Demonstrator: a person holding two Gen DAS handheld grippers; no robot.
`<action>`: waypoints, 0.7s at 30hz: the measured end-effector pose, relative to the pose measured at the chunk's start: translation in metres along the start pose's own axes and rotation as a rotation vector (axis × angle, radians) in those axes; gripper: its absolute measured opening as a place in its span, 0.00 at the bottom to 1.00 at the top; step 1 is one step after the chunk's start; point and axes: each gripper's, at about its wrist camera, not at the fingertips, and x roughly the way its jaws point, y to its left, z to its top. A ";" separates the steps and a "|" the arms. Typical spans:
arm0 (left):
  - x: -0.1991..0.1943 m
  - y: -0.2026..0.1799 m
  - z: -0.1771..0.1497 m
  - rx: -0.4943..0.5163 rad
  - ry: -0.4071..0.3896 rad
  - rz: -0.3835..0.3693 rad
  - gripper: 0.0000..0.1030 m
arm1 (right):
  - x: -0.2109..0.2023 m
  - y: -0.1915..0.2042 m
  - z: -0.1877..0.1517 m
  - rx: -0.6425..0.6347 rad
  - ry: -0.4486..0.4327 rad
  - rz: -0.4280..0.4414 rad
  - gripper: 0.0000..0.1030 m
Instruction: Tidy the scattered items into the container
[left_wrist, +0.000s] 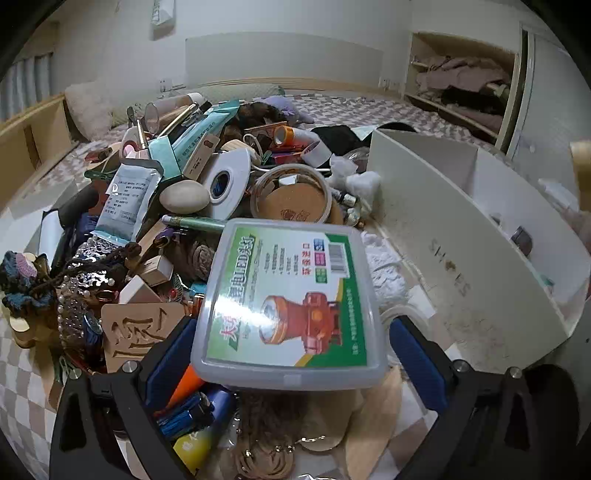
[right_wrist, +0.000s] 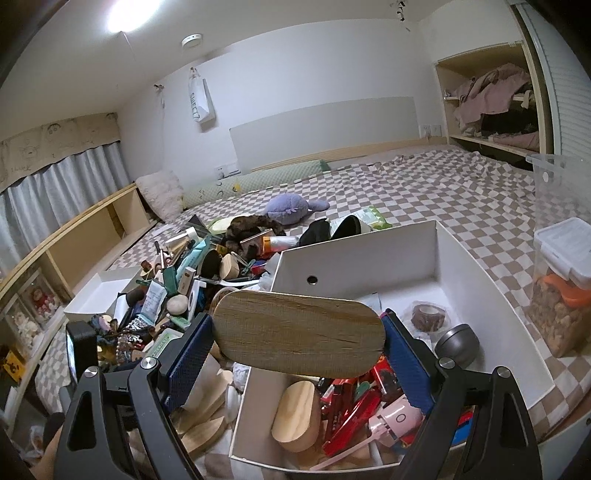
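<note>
**A:** What have you got in hand just now?

**B:** Two things. My left gripper (left_wrist: 291, 354) is closed on a clear plastic case (left_wrist: 291, 302) with a headlamp label, one pad on each long side. It hangs over the pile of clutter (left_wrist: 177, 206) on the bed (right_wrist: 424, 192), with the white box (left_wrist: 461, 236) just to its right. My right gripper (right_wrist: 295, 354) is clamped across a flat oval wooden board (right_wrist: 299, 332), held level above the near compartment of that same box.

**A:** And the box itself?

**B:** The white box (right_wrist: 354, 254) sits on the checked bedspread, just beside the pile. Its near compartment already holds another wooden oval (right_wrist: 295, 417), some red packets (right_wrist: 354, 406) and a pink thing. The far compartment has only a roll of tape (right_wrist: 428, 314) and a grey metal bowl (right_wrist: 456, 343).

**A:** So which step is this?

**B:** Carrying, I judge, with the drop not yet made. The board is nearest: I would lower it and part the pads so it lands flat on what is already there. The case needs moving right, over the wall, and I think the emptier far compartment suits it. Most of the pile is untouched, so the task is at an early stage.
</note>
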 end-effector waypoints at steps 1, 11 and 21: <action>0.002 0.002 0.000 -0.011 0.003 -0.003 0.99 | 0.000 0.000 0.000 0.000 0.002 0.001 0.88; -0.001 0.011 0.001 -0.077 0.007 -0.039 0.87 | 0.002 0.001 -0.003 -0.001 0.014 0.007 0.88; -0.046 0.006 0.032 -0.074 -0.126 -0.043 0.87 | -0.002 0.005 -0.001 -0.001 0.000 0.021 0.88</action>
